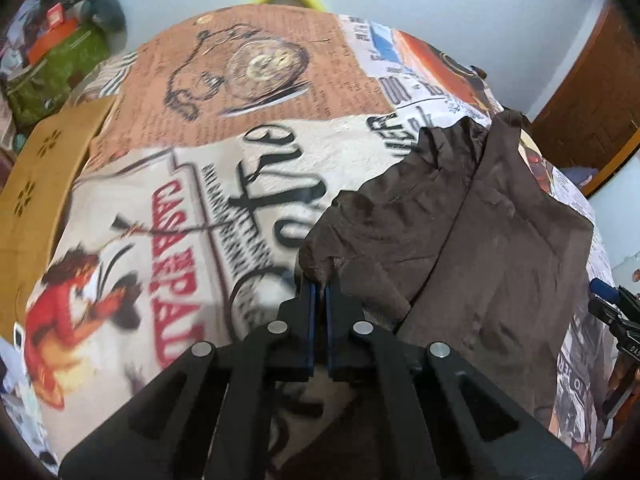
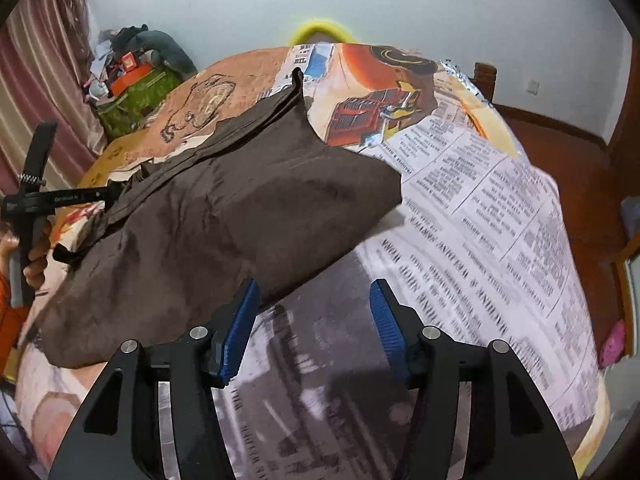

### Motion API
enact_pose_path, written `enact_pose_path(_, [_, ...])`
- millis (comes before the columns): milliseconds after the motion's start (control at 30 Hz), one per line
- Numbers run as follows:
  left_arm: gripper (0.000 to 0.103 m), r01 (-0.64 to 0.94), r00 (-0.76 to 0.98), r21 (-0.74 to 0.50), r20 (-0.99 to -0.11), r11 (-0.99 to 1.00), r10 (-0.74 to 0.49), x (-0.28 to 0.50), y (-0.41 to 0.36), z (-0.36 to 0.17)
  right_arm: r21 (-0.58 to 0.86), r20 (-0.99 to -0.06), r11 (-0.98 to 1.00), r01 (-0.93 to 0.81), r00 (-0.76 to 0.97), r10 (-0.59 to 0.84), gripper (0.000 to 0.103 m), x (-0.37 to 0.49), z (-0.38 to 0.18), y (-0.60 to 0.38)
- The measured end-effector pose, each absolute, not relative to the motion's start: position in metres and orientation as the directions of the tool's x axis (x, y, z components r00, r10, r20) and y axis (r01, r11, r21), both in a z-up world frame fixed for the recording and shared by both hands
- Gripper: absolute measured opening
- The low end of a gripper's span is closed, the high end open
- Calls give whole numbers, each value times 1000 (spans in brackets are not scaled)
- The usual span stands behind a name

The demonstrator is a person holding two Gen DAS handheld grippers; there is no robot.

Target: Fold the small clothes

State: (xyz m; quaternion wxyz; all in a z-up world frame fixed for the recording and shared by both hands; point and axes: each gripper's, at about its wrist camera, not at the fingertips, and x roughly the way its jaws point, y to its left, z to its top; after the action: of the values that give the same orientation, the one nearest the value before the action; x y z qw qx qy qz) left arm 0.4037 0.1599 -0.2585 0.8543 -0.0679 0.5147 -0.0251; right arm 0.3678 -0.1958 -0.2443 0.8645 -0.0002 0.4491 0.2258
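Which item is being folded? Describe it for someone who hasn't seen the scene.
A bedspread printed like newspapers and posters covers the bed. On it lies the dark brown garment, one corner pinched in the left claw. It is the only plain, unprinted fabric there.

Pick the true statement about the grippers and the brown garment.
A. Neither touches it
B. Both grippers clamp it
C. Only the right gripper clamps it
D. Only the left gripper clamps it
D: the left gripper pinches the brown garment, while the right gripper is open.
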Motion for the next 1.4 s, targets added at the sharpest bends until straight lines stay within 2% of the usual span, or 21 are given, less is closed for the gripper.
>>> enact_pose_path(267, [3,-50,387,-64,-921,997,-39,335,156,-257,215,-774,883,-418,479,415,54,344,-233,-194])
enact_pose_path(500, [2,-35,332,-117,-938,992,-99,276,129,-258,205,-766,862,-465,472,436,54,318,-217,-190])
enact_pose_path(733, [2,50,345,-162,-923,986,-169,246,85,-246,188,-774,856,-482,463,432,54,293,-215,-191])
enact_pose_path(900, [3,21,381,-65,-922,998,-68,241,81,-233,207,-782,853,-479,442,439,54,279,-218,-189])
enact_pose_path(967, [6,-4,395,-44,-918,999,-39,240,91,-229,215,-784,848,-484,433,445,54,274,-219,-186])
enact_pose_path(1067, [17,-42,415,-62,-909,997,-39,233,108,-220,237,-785,838,-492,411,463,54,270,-223,-179])
enact_pose_path(1100, [23,-46,425,-75,-904,996,-48,229,112,-217,243,-786,836,-493,405,467,54,268,-224,-177])
enact_pose_path(1200, [56,-37,426,-102,-901,994,-76,225,116,-214,263,-798,826,-498,369,477,54,270,-232,-167])
enact_pose_path(1400, [57,2,423,-133,-898,991,-121,218,104,-217,348,-821,809,-475,263,507,54,277,-256,-144])
